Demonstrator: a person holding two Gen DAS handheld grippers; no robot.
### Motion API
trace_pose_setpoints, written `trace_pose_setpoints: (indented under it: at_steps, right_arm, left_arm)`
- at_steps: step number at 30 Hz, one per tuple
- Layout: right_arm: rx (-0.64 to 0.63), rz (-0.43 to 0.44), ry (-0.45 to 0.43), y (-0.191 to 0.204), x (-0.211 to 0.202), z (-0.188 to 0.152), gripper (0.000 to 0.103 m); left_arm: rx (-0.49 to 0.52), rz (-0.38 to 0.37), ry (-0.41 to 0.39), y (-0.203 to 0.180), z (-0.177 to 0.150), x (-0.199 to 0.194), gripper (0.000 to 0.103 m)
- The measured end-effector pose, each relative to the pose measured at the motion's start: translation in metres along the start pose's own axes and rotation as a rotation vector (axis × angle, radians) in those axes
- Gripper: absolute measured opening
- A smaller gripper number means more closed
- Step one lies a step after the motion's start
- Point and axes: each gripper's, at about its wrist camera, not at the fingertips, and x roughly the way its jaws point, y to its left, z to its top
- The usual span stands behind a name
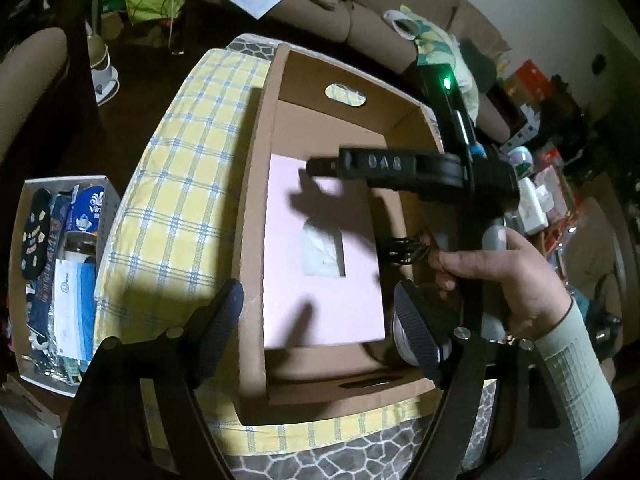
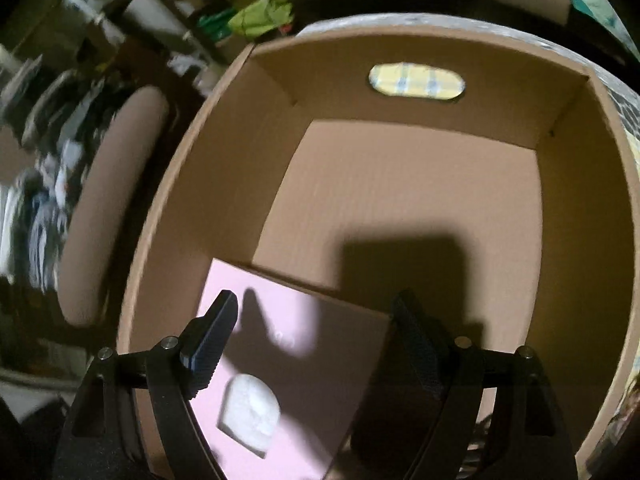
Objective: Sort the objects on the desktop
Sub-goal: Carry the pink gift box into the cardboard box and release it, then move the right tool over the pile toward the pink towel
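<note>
Hovering at lower centre of the left wrist view: left gripper (image 1: 320,304), jaws spread wide and pinching nothing, one textured fingertip (image 1: 228,304) hanging over the near-left wall of the cardboard box (image 1: 256,184), the other inside it. Reaching in from the right of that frame: right gripper (image 1: 320,166), gripped by a bare hand (image 1: 508,276) in a pale ribbed sleeve, black body extending level across the box; fingertips hard to make out here. Spreading empty at the bottom of the right wrist view: right gripper (image 2: 316,320), ridged pads well apart above the box floor.

Lying flat inside the box, toward its left wall: pink tissue box (image 1: 320,260), also (image 2: 288,360), smooth card with a white tissue tuft showing through its opening, partly shadowed. Partly hiding behind the left gripper's right finger: a round whitish object (image 1: 402,340), identity unclear; beside it a black cable tangle (image 1: 404,250).

Resting beneath: yellow-and-blue plaid cloth (image 1: 172,200), showing through the oval handle cutout (image 2: 416,82). Sitting at far left: white bin (image 1: 28,216) crowded with packets, cut off.
</note>
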Motion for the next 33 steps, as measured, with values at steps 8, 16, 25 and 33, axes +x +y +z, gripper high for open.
trace_pose_setpoints:
  at_steps: [8, 16, 25, 33]
  right_arm:
    - [-0.102, -0.003, 0.096, 0.012, -0.003, -0.027, 0.083]
    - [-0.061, -0.015, -0.059, 0.008, -0.090, -0.039, 0.084]
    - [-0.046, -0.077, -0.131, -0.010, -0.169, -0.121, 0.097]
    - [0.037, -0.157, -0.200, -0.066, -0.220, -0.203, 0.101]
  left_arm:
    - [-0.020, -0.002, -0.006, 0.003, -0.005, -0.001, 0.077]
    - [0.050, 0.068, -0.043, -0.024, -0.013, -0.022, 0.083]
    - [0.059, 0.090, -0.057, -0.057, -0.033, -0.029, 0.103]
    - [0.114, 0.081, -0.085, -0.113, -0.066, -0.029, 0.103]
